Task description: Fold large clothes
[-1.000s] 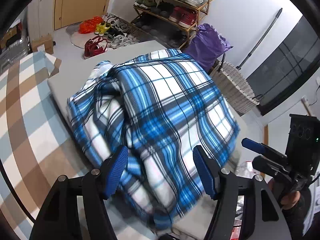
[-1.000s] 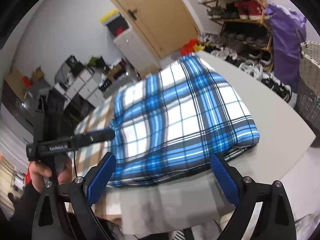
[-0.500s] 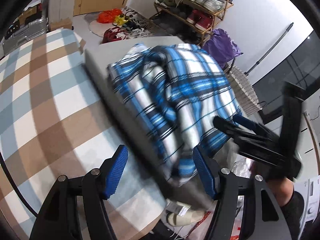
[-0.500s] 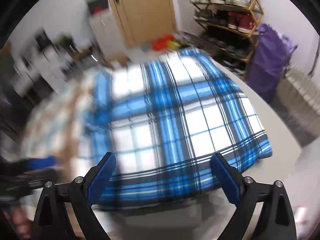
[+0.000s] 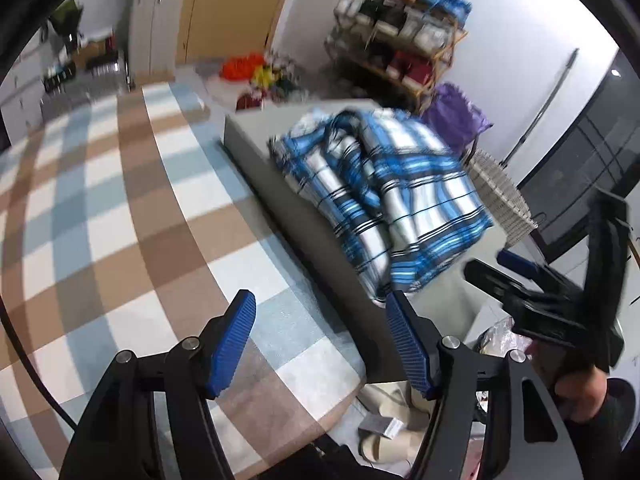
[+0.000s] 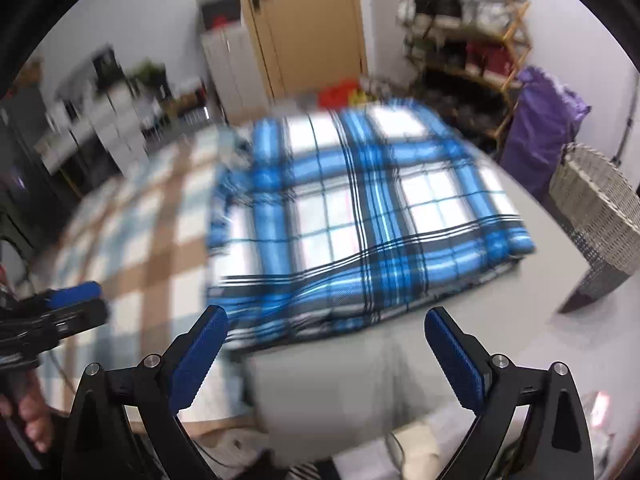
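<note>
1. lay folded into a thick rectangle on the grey table (image 6: 532,320): the blue plaid garment (image 6: 360,216), several layers deep, its near hem close to the table's front edge.
2. showed looser on its left flank in the left wrist view: the blue plaid garment (image 5: 384,200), with rumpled folds bunched toward the checked floor mat (image 5: 100,200).
3. hung with jaws spread wide and empty, off the table's left front corner and above the mat: the left gripper (image 5: 320,340), apart from the cloth.
4. stood likewise wide and empty, just short of the near hem, touching nothing: the right gripper (image 6: 326,352).
5. judged soft, limp and fairly light, with some bulk from the stacked layers; likely to sag and slide open if lifted by a single layer.
6. judged not fragile and not slippery; ribbed pads should bite the weave well.
7. best taken at the two near corners, pinching all layers together, or along the thick folded edge on the right, where the roll looked firm.
8. risky on the rumpled left side: loose inner folds there could be missed or dragged out of the stack.
9. blurred in both views, so fine edges and any collar or sleeves could not be told.
</note>
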The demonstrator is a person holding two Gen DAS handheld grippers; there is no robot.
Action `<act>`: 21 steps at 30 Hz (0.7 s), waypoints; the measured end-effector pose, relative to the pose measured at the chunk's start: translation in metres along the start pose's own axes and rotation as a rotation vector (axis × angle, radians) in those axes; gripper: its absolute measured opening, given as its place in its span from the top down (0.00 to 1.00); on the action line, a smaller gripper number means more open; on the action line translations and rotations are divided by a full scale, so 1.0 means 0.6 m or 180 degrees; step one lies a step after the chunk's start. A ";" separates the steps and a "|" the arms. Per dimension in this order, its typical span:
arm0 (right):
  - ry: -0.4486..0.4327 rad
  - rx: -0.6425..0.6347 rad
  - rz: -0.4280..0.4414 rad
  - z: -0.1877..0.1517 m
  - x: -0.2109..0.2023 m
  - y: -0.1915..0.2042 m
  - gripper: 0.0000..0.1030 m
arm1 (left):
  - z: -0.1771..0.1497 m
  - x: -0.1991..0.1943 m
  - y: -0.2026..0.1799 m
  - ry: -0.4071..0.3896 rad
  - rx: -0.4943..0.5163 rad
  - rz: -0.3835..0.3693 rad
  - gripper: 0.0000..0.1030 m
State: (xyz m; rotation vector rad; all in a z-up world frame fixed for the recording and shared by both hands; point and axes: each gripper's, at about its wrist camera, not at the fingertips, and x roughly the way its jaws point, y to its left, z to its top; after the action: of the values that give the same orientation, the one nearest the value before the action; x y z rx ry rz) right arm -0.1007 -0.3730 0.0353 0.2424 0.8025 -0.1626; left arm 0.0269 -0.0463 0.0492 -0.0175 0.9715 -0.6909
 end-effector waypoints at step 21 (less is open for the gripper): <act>-0.1387 -0.0160 -0.0717 -0.151 -0.270 0.114 0.00 | -0.174 -0.227 -0.125 -0.1657 0.0665 0.0616 0.01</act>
State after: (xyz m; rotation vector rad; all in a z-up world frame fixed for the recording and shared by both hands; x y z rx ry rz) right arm -0.2581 -0.2739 0.1029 0.0629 0.3975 -0.3924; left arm -0.1429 -0.0013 0.1141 0.0765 0.3928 -0.5658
